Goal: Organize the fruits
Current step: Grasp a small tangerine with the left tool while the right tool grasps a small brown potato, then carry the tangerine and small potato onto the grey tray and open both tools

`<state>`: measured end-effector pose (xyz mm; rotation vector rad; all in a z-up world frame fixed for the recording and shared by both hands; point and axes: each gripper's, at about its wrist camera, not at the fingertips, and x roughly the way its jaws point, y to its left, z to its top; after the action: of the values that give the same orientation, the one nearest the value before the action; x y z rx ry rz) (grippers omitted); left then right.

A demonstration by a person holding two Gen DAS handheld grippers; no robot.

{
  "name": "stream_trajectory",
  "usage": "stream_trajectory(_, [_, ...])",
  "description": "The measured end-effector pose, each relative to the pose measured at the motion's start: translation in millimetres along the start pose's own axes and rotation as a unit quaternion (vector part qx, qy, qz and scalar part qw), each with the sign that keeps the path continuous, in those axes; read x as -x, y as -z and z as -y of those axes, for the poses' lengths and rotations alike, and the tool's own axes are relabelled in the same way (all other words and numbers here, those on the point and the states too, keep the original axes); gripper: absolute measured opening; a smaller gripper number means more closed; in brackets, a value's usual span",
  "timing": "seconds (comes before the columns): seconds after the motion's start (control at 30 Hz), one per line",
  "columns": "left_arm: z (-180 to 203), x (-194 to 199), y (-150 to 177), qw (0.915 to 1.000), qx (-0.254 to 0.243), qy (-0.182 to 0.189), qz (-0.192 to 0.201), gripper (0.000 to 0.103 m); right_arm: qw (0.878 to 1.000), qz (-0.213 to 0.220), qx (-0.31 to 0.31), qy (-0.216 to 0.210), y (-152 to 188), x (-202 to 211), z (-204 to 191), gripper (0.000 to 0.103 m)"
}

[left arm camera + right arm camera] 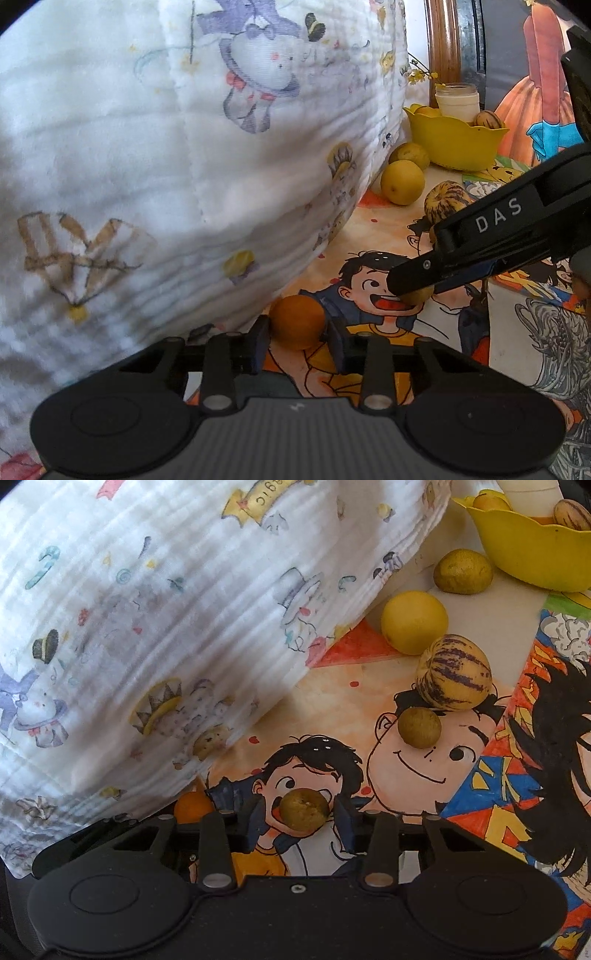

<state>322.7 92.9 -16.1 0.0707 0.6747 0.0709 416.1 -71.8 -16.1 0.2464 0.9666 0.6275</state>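
My left gripper (297, 332) is shut on a small orange fruit (297, 322), low over the cartoon-printed table cover. My right gripper (303, 812) is shut on a small brown-green round fruit (304, 809); in the left wrist view it reaches in from the right (413, 291). The orange fruit also shows at the left of the right wrist view (192, 804). On the cover lie a similar small brown fruit (419, 727), a striped yellow-purple fruit (454, 677), a yellow round fruit (414, 622) and a greenish-yellow fruit (462, 575). A yellow bowl (532, 550) at the back right holds fruits.
A large white printed cloth bundle (166, 166) fills the left, close beside both grippers. A cream jar (457, 99) stands behind the bowl (454, 142). A wooden post (445, 40) and a poster of an orange dress (543, 74) stand at the back.
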Motion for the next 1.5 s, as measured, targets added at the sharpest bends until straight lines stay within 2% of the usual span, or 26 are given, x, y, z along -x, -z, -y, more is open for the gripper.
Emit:
stream_trajectory(0.1, [0,-2,0,1.0000,0.003,0.000,0.000,0.036,1.000,0.002,-0.003,0.001,0,-1,0,0.043])
stream_trajectory(0.23, [0,-3,0,1.0000,0.006,-0.002,0.000,0.034,1.000,0.004,-0.001,0.008,0,1,1,0.032])
stream_trajectory(0.53, [0,7,4,0.9997,0.017,0.019,0.001,0.032,1.000,0.001,-0.006,0.002,10,17,5,0.032])
stream_trajectory(0.77, [6,30,7,0.9994,0.008,0.030,0.013,0.032,1.000,0.005,-0.005,-0.002,21,44,2,0.032])
stream_trajectory(1.13, [29,85,3,0.9980,-0.001,0.046,0.044,0.032,0.999,0.052,-0.007,-0.005,41,128,1,0.032])
stream_trajectory(1.5, [71,138,-1,0.9926,0.002,0.089,0.083,0.032,0.993,0.115,0.003,0.022,77,227,23,0.032])
